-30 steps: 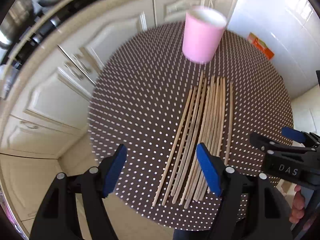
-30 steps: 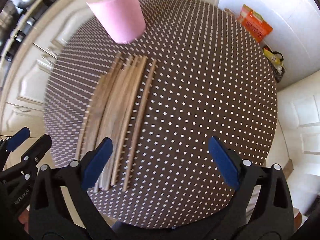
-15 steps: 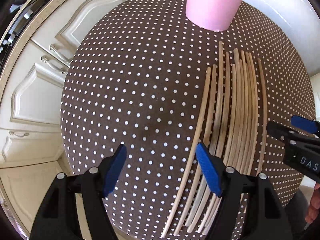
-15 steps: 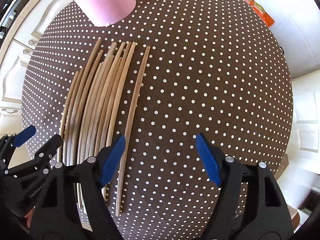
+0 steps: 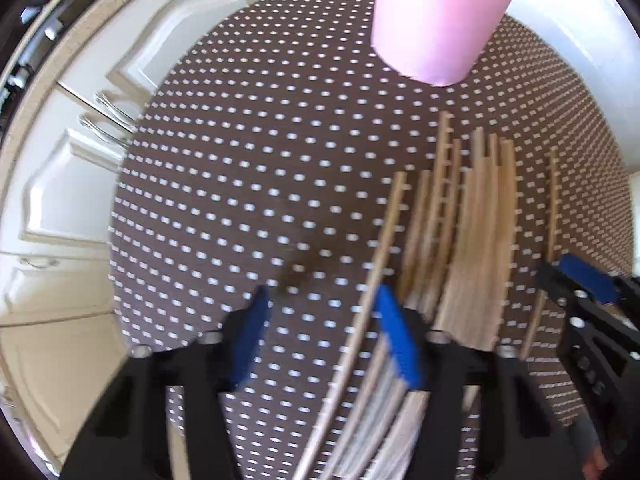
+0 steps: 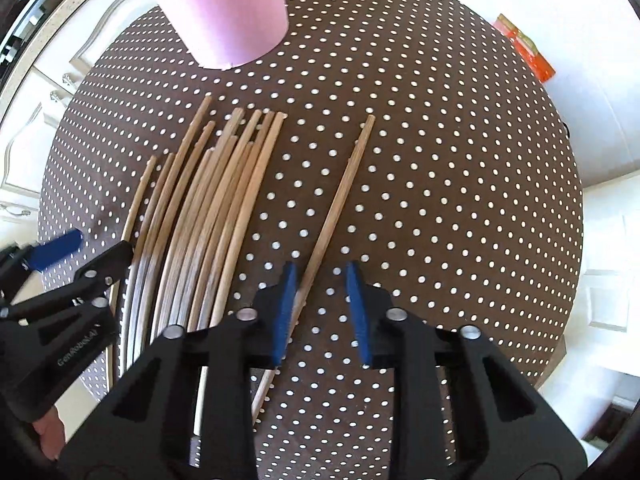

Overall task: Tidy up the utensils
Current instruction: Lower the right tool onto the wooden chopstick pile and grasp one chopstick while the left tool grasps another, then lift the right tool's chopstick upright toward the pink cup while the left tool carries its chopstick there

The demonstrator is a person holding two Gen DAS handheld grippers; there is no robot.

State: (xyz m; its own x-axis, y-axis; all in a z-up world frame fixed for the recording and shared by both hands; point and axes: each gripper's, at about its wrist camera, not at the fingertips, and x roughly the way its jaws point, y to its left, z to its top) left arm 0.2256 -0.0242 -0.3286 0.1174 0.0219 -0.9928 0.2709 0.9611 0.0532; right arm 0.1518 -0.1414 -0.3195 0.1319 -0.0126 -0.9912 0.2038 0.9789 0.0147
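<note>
Several wooden chopsticks (image 6: 212,208) lie side by side on a round brown polka-dot table (image 6: 440,200); they also show in the left wrist view (image 5: 472,240). A pink cup (image 6: 224,8) stands behind them, also seen in the left wrist view (image 5: 436,16). One chopstick (image 6: 340,200) lies apart to the right. My right gripper (image 6: 320,308) is low over its near end, half closed, the stick just inside the left pad. My left gripper (image 5: 324,340) is open, with the leftmost chopstick (image 5: 376,264) against its right pad.
White cabinet doors (image 5: 100,152) with metal handles stand left of the table. An orange packet (image 6: 528,48) lies on the floor beyond the table's far right edge. The table's right half bears only the dotted cloth.
Both grippers have dropped closer to the table and chopsticks. The right gripper's jaws have narrowed a lot around the separate chopstick, which has swung away from the bundle. The left jaws have narrowed a little.
</note>
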